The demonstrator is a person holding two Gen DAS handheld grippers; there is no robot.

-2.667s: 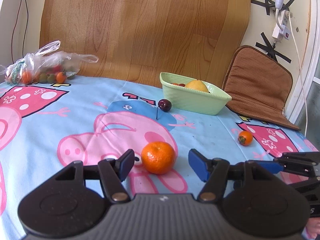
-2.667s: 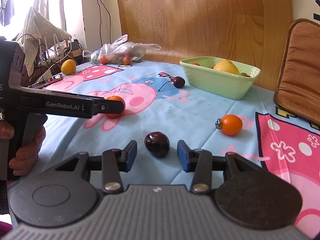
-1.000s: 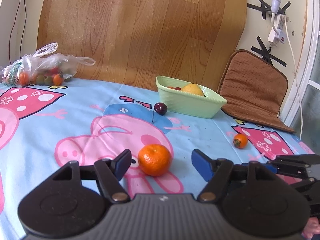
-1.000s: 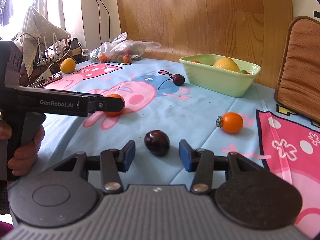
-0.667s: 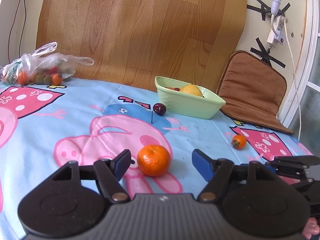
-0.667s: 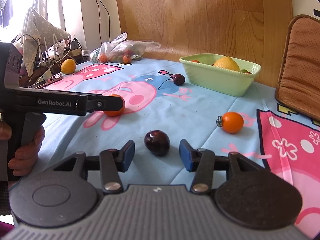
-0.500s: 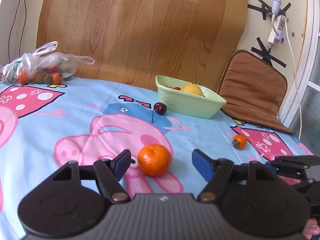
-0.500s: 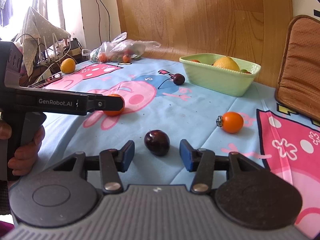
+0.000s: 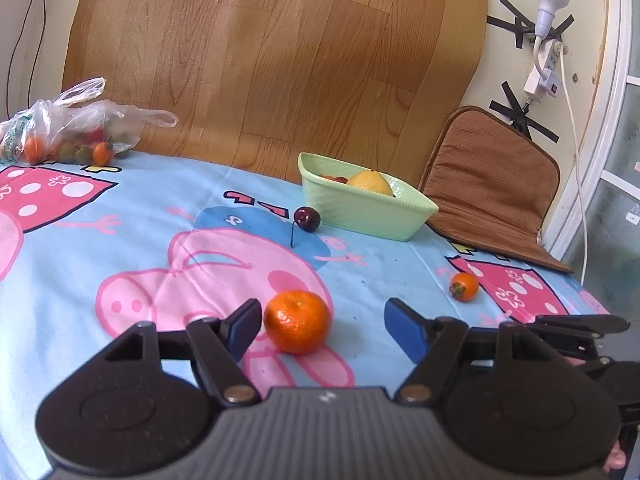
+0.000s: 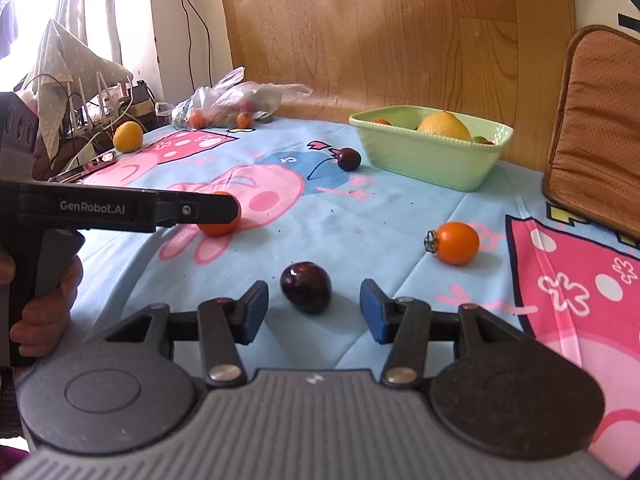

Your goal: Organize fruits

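Note:
A mandarin (image 9: 298, 321) lies on the cartoon tablecloth between the blue pads of my left gripper (image 9: 326, 330), nearer the left pad; the jaws stand open and touch nothing. A dark plum (image 10: 306, 287) rests between the pads of my right gripper (image 10: 314, 312), which is open with gaps on both sides. The pale green bowl (image 9: 372, 216) at the back holds a yellow fruit and small red ones. A stemmed cherry (image 9: 307, 219) sits just left of the bowl. An orange cherry tomato (image 10: 456, 243) lies to the right of the plum.
A plastic bag of small tomatoes (image 9: 68, 136) lies at the far left by the wooden board. A brown cushion (image 9: 492, 188) leans at the right. A yellow fruit (image 10: 127, 136) and cables sit at the table's left edge. A hand (image 10: 44, 312) holds the left gripper's handle.
The left view has shifted slightly, leaving the mandarin a little nearer the left pad. The right gripper's pads stand a touch wider around the plum. No fruit has moved.

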